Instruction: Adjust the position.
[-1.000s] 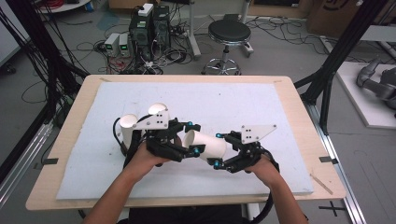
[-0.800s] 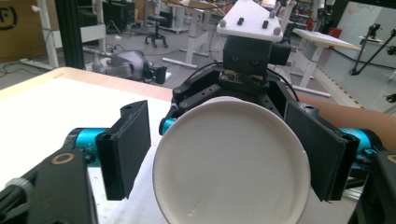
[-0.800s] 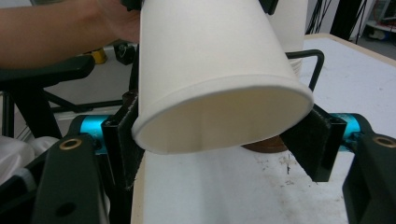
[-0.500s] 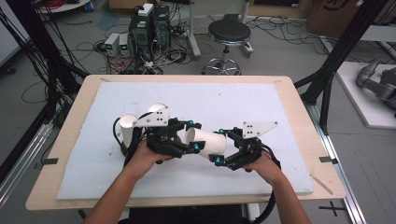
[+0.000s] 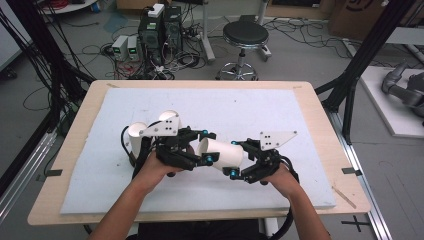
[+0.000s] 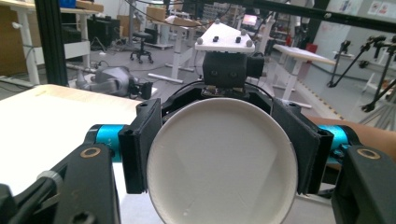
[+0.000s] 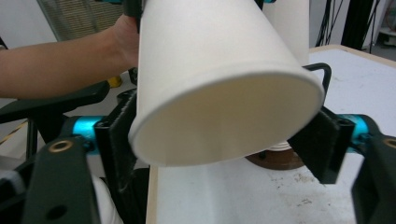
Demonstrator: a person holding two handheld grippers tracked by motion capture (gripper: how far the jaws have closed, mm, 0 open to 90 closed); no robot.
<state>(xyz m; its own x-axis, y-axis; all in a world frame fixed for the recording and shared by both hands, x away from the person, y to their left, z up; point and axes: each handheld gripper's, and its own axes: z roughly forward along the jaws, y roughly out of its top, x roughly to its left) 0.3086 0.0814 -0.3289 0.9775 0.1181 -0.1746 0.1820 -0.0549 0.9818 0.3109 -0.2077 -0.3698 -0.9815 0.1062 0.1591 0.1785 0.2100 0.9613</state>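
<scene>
1. The white paper cup [image 5: 222, 152] lies on its side in the air above the foam mat [image 5: 300, 115], held between the two grippers.
2. The left gripper [image 5: 204, 147] has clamped its jaws on the cup's base end, pads against the wall.
3. The right gripper [image 5: 239, 160] straddles the rim end; whether its pads press cannot be told.
4. Risk: thin walls may buckle if both grips pull or twist against each other.
5. Risk: a swing leftward may topple the two upright cups [image 5: 136, 136] just beside the left hand [image 5: 159, 167].
</scene>
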